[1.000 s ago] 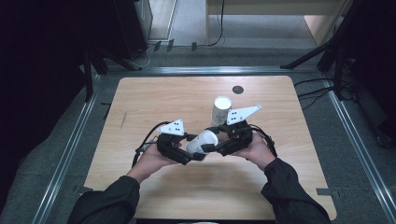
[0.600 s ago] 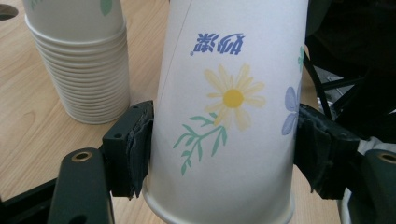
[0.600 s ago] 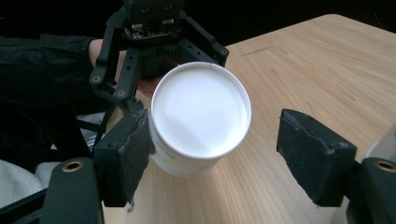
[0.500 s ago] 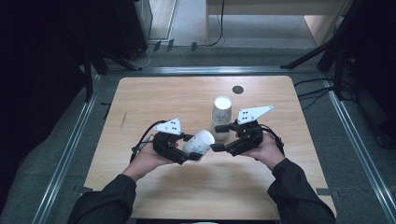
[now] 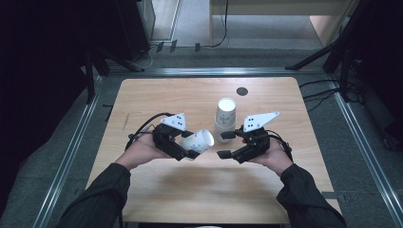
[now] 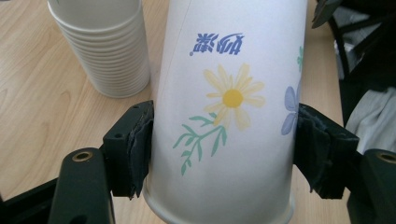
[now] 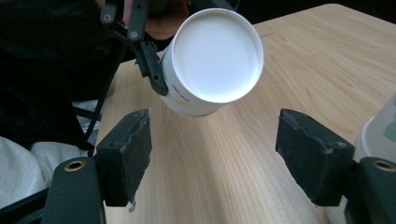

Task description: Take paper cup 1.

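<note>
White paper everywhere on this table, folks: one single paper cup (image 5: 198, 142) with a printed yellow daisy is up off the wood, lying sideways in the left gripper (image 5: 184, 144), pads pressed against both of its sides, and in the left gripper view that cup (image 6: 229, 112) sits squarely between the two black jaws. Just behind it stands one stack of cups (image 5: 225, 118), upside down on the wooden table (image 5: 157, 95), rims layered one over another, too many to count with certainty. Over on the other side, the right gripper (image 5: 226, 144) has its jaws spread wide with nothing between them, having narrowed a touch just now, and it points across at the held cup from a short gap away. From the right gripper view, the cup's white base (image 7: 215, 56) faces the camera, hanging above bare wood. Two grippers, two hands, one cup aloft, one stack. One small dark disc (image 5: 242, 91) sits near the table's far edge.
</note>
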Demonstrator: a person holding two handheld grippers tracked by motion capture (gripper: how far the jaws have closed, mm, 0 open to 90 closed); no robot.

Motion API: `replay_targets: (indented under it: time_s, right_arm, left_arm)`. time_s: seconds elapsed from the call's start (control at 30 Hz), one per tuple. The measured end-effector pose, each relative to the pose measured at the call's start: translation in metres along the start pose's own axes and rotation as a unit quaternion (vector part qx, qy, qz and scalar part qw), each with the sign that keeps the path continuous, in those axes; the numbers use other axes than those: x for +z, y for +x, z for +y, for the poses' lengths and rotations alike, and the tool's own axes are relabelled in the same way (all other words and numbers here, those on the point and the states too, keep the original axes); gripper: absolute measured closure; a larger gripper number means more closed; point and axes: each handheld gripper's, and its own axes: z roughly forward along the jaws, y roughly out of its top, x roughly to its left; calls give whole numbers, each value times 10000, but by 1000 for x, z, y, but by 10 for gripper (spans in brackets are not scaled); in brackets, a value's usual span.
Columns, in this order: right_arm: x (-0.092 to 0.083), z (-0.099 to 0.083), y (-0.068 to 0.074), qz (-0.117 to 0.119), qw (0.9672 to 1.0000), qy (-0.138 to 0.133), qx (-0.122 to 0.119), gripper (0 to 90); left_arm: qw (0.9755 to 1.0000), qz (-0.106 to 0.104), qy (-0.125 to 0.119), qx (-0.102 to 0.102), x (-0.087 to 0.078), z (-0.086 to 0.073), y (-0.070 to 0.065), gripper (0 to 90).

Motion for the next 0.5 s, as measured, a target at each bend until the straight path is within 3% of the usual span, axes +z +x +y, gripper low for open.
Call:
replay_targets:
  time_s: [0.13, 0.27, 0.37, 0.5]
  right_arm:
    - [6, 0, 1, -17, 9999, 80, -68, 281]
    - [10, -1, 0, -40, 10000, 34, -65, 283]
    - [13, -1, 0, -50, 10000, 26, -82, 281]
    - [16, -1, -1, -85, 10000, -9, -52, 277]
  left_arm:
    - [9991, 33, 336, 245, -2, 8, 1, 280]
    - [9978, -12, 565, 333, -3, 14, 2, 281]
    - [9962, -84, 778, 371, -2, 19, 4, 282]
    - [9922, -148, 1138, 478, 0, 25, 7, 282]
